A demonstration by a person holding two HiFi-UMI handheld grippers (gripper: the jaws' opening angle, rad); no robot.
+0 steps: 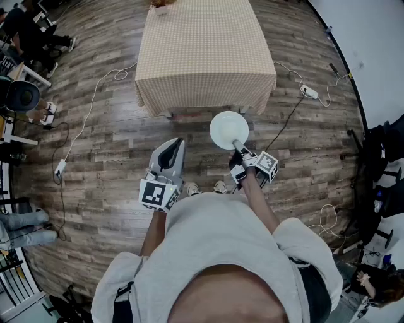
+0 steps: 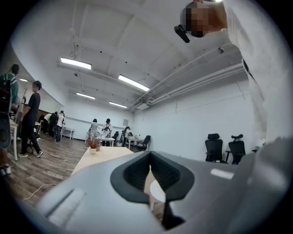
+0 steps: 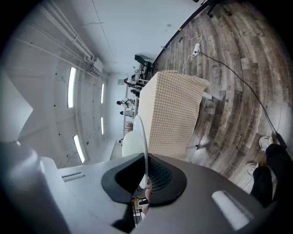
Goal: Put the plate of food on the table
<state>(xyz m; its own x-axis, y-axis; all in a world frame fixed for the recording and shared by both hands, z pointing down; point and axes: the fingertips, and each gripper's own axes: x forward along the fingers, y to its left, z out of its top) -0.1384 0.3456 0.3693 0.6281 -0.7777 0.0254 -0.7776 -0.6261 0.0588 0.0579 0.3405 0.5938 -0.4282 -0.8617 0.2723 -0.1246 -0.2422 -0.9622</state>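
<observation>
Wood plank floor (image 1: 107, 126) filled most of the head view. A worktop (image 1: 205, 50) under a tan checked cloth stood ahead of the person, with a small plant-like item (image 1: 161, 5) at its far end, too small to make out. The person's light sleeves and torso took up the bottom of the head view, shoes (image 1: 192, 188) just showing below the grippers.

Left gripper (image 1: 172, 146) was held out on the left, pointing toward the worktop. Its jaws were drawn together with nothing between the pads, and it was apart from the plate.

Right gripper (image 1: 238, 147) was clamped tight on the near rim of a white plate (image 1: 228, 130). In the right gripper view the rim ran edge-on straight down into the narrow slot between the dark pads. The plate stuck out forward from the right gripper, roughly level in the head view. It was in the air over the floor, just short of the worktop's near edge and not touching the cloth. It sat to the right of the left gripper's tips and slightly ahead of them.

White cables and a power strip (image 1: 309, 92) lay on the floor right of the worktop. Other people (image 1: 31, 38) sat at the upper left edge.
</observation>
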